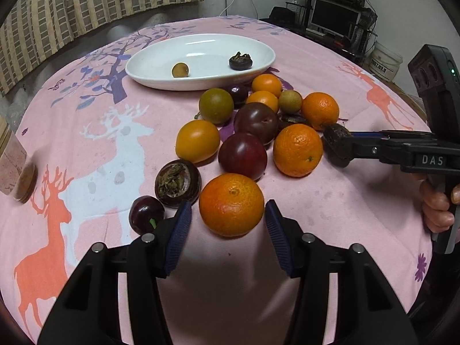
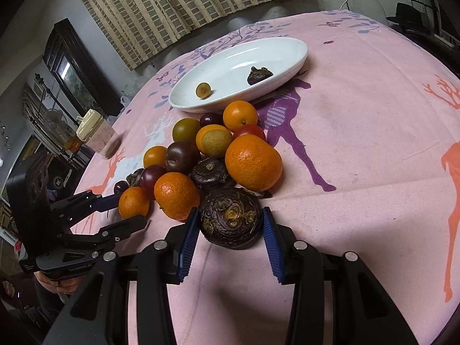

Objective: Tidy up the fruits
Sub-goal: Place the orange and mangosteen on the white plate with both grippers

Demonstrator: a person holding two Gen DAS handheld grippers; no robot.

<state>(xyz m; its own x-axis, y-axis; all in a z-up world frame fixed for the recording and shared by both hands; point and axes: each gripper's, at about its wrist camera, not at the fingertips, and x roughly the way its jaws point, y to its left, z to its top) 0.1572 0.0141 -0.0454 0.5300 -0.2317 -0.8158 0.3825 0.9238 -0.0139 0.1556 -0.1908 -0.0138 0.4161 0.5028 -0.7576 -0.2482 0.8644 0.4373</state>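
Observation:
A heap of oranges, dark plums and brown water chestnuts lies on the pink cloth in front of a white oval dish (image 1: 161, 77). The dish holds a small yellow-brown fruit (image 1: 180, 70) and a dark chestnut (image 1: 241, 61). My left gripper (image 1: 228, 224) is open, its blue pads either side of an orange (image 1: 231, 204) without touching. My right gripper (image 2: 230, 230) is closed around a dark water chestnut (image 2: 231, 218) resting on the cloth; it also shows in the left wrist view (image 1: 336, 143).
A jar with a cream lid (image 2: 96, 135) stands at the table's left edge. The dish also shows in the right wrist view (image 2: 287, 46). A monitor and shelves (image 1: 336, 17) stand beyond the far right edge. A bamboo blind hangs behind the table.

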